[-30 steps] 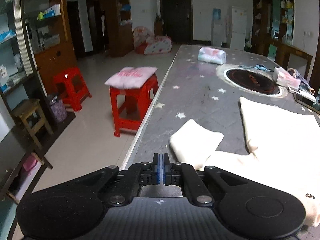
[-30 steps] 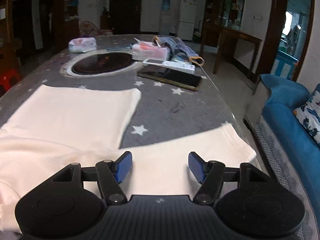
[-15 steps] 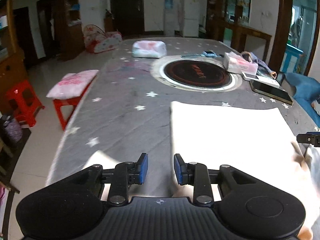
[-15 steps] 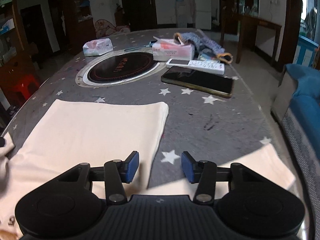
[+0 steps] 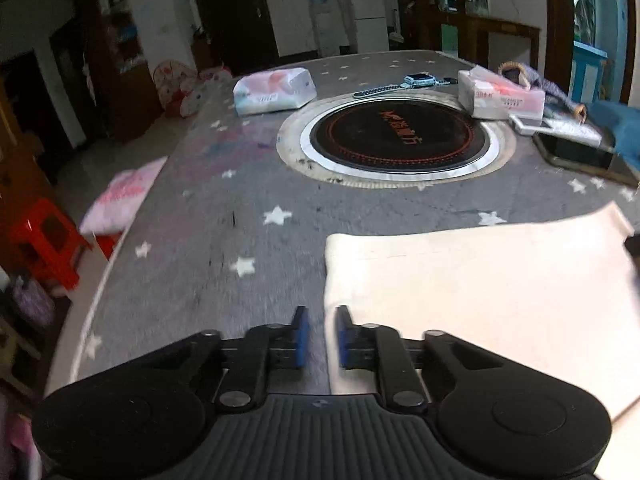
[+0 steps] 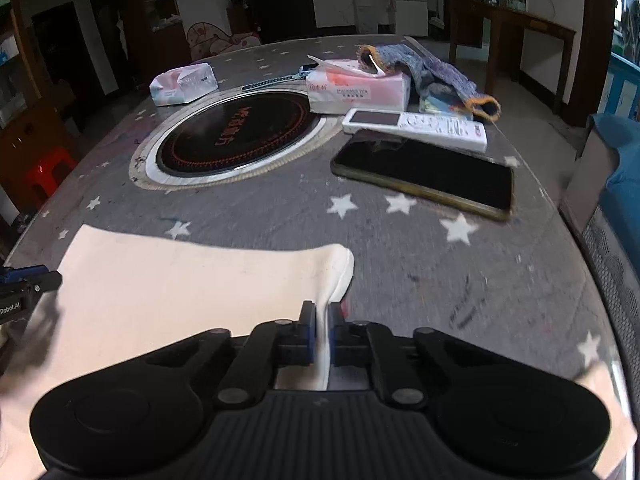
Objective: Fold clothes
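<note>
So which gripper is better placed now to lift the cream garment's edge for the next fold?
The right gripper: it is already shut on the cream garment's right edge. The left gripper is open at the left edge, gripping nothing yet.

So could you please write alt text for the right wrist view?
The right tool is shut on the corner of a cream garment lying on a grey star-patterned table. Beyond lie a phone, a remote and a tissue pack.

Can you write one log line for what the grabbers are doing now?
fold clothes | right gripper: shut on cream garment | left gripper: open at garment edge
</note>
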